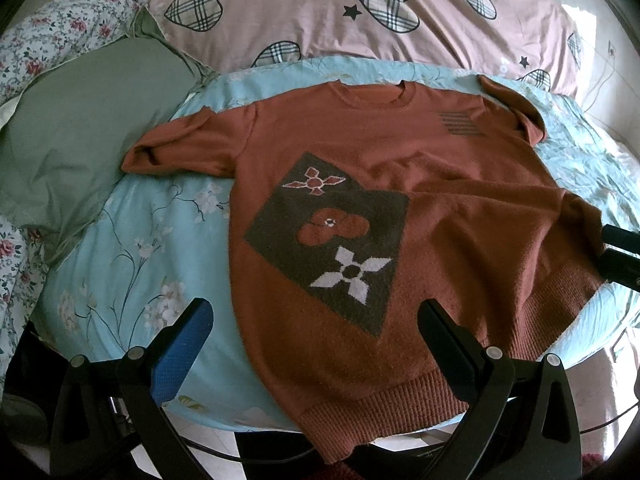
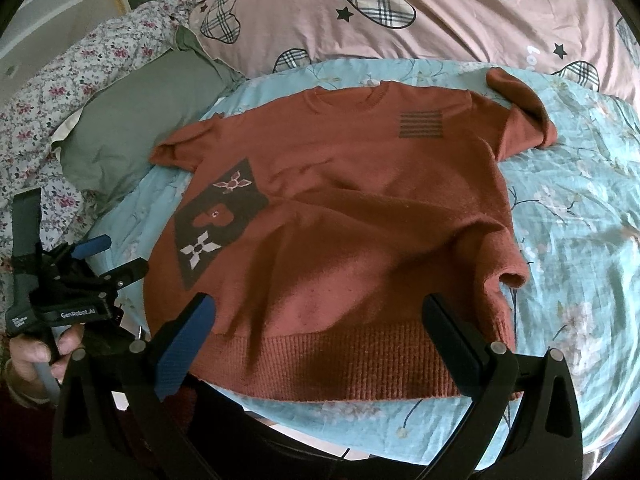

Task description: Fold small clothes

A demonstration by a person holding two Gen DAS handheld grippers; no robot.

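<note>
A rust-orange short-sleeved sweater (image 1: 440, 168) lies face up on a light blue floral quilt (image 1: 132, 248), its neck at the far side. It has a dark patch with flower shapes (image 1: 332, 236). Its ribbed hem (image 2: 352, 364) hangs near the bed's front edge. The right side of the sweater is wrinkled and bunched (image 2: 508, 272). My left gripper (image 1: 316, 320) stands open above the hem's left part, holding nothing; a hand (image 2: 36, 352) holds it in the right wrist view. My right gripper (image 2: 320, 320) is open over the hem's middle, also with nothing in it, and its fingers show at the sweater's right edge (image 1: 618, 252).
A pink pillow with plaid hearts (image 1: 320, 12) lies behind the sweater. A green pillow (image 1: 88, 120) and flowered bedding (image 1: 48, 36) sit at the left. The bed's front edge (image 1: 224, 420) runs just below the hem, with floor beneath.
</note>
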